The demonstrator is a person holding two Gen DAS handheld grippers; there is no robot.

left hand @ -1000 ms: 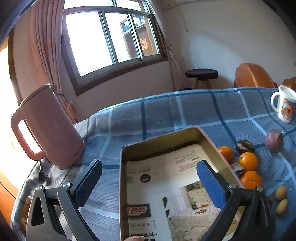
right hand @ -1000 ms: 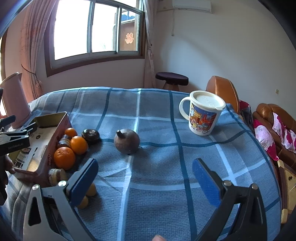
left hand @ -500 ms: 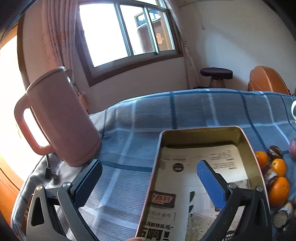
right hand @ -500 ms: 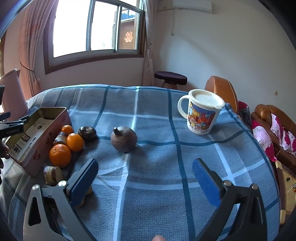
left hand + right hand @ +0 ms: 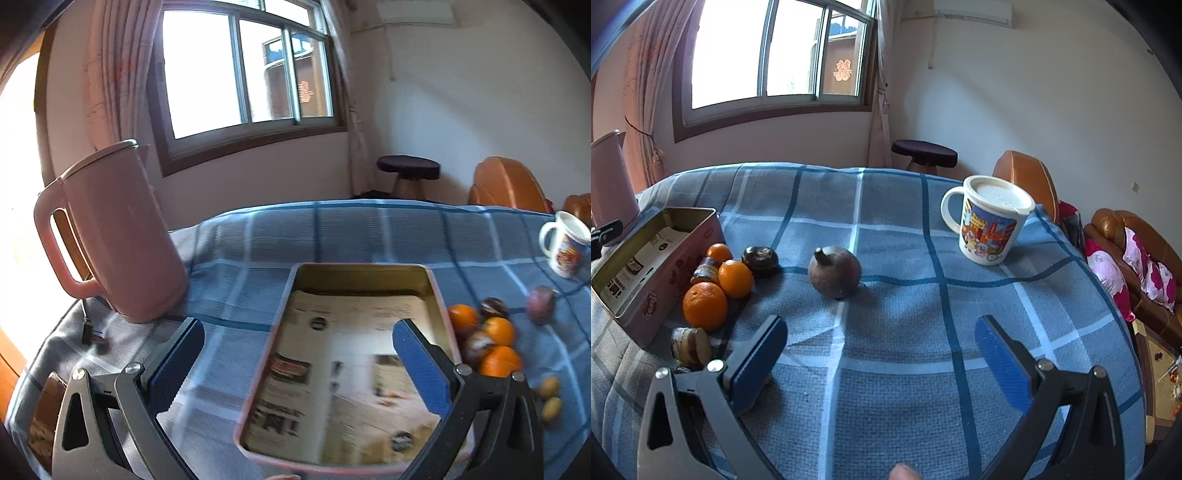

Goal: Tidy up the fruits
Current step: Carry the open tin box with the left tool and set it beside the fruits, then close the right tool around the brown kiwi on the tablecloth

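Note:
A pink metal tin [image 5: 282, 321] [image 5: 665, 280] lined with printed paper lies on the blue checked tablecloth. Beside its right wall sit three oranges [image 5: 498, 360] [image 5: 704, 305], dark brown fruits [image 5: 493, 306] [image 5: 760, 258] and two small yellow fruits [image 5: 550, 397]. A round brown-purple fruit with a stem [image 5: 834, 272] [image 5: 540, 303] lies apart, further right. My left gripper [image 5: 297, 363] hangs open above the tin's near half, holding nothing. My right gripper [image 5: 882, 354] is open over bare cloth in front of the stemmed fruit, with a cut dark fruit [image 5: 690, 347] by its left finger.
A pink kettle [image 5: 110, 236] [image 5: 609, 184] stands left of the tin, its plug [image 5: 90, 332] on the cloth. A lidded cartoon mug [image 5: 990, 221] [image 5: 567, 243] stands at the right back. Beyond the table are a stool [image 5: 923, 153], orange chair [image 5: 1023, 177] and sofa [image 5: 1137, 258].
The left gripper has swung left and back, so the tin now sits more centred and the kettle larger. In the right view the tin has slid left and back from the fruits.

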